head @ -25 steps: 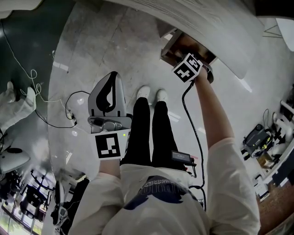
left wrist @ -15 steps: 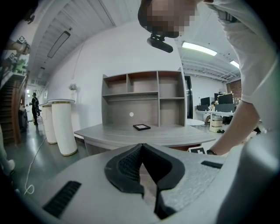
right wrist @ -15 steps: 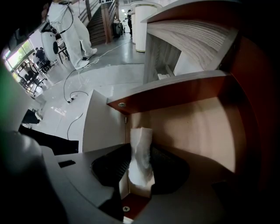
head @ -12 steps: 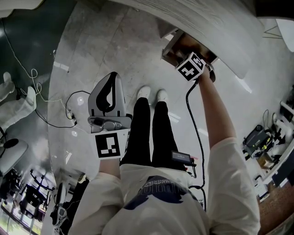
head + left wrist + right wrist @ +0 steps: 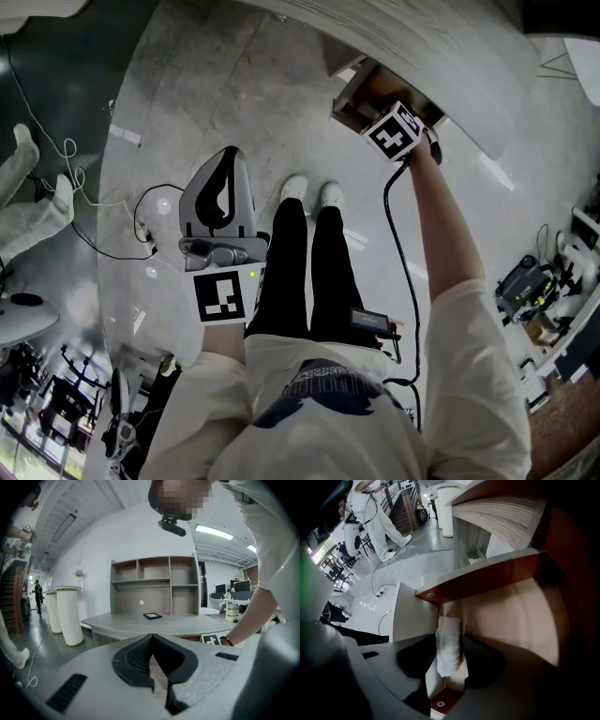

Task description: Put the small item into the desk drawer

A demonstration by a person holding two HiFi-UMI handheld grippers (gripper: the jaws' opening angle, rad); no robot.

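The small item (image 5: 449, 644) is a white, soft-looking packet standing upright between the jaws of my right gripper (image 5: 451, 660). Those jaws have just been opening, and the packet still stands between them, leaning toward the right pad (image 5: 480, 660). Below it lies the open desk drawer (image 5: 511, 616), with brown wooden walls and a pale floor. The head view shows the right gripper (image 5: 401, 129) pointing steeply down into the drawer (image 5: 370, 89), with its fingertips hidden. My left gripper (image 5: 151, 637) is held low at the person's left, shut and empty; it is well apart from the drawer (image 5: 228, 159).
The grey desk top (image 5: 441, 56) overhangs the drawer. A cable (image 5: 398, 244) runs from the right gripper along the arm. The person's legs and white shoes (image 5: 309, 192) stand on the grey floor. Loose cables (image 5: 141, 225) lie at the left. Another person in white (image 5: 382, 513) stands farther off.
The right gripper's marker cube has shifted slightly right and rolled a little over the drawer. The left gripper has stayed where it was.
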